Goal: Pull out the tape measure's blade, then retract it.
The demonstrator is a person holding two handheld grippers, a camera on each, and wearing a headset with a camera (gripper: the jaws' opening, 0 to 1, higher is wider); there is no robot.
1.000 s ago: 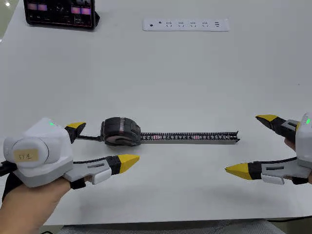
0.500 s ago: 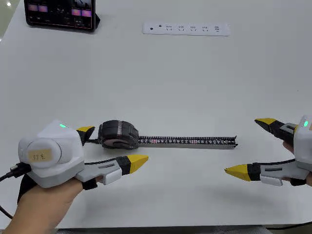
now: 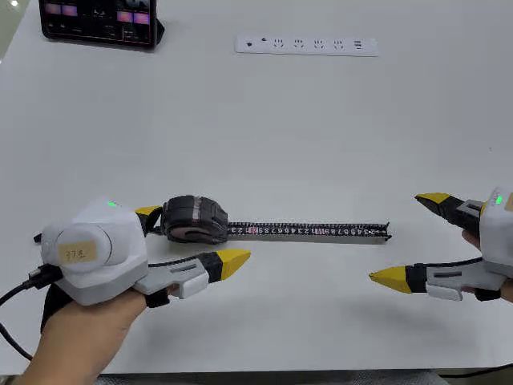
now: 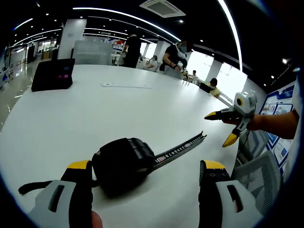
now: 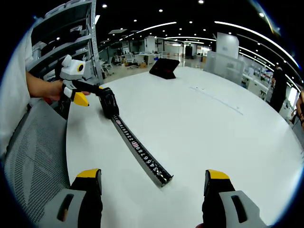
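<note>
The left gripper (image 3: pixel 192 234) has edged forward, open jaws now straddling the case (image 3: pixel 195 219), while the right gripper (image 3: pixel 411 238) hangs open beyond the extended blade (image 3: pixel 309 232): retraction looks next

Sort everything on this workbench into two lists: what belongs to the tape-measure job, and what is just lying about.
Belongs to the job: tape measure case; pulled-out blade; left gripper, open around the case; right gripper, open, beyond the blade's tip.

Just lying about: tablet; power strip, both at the far side.
</note>
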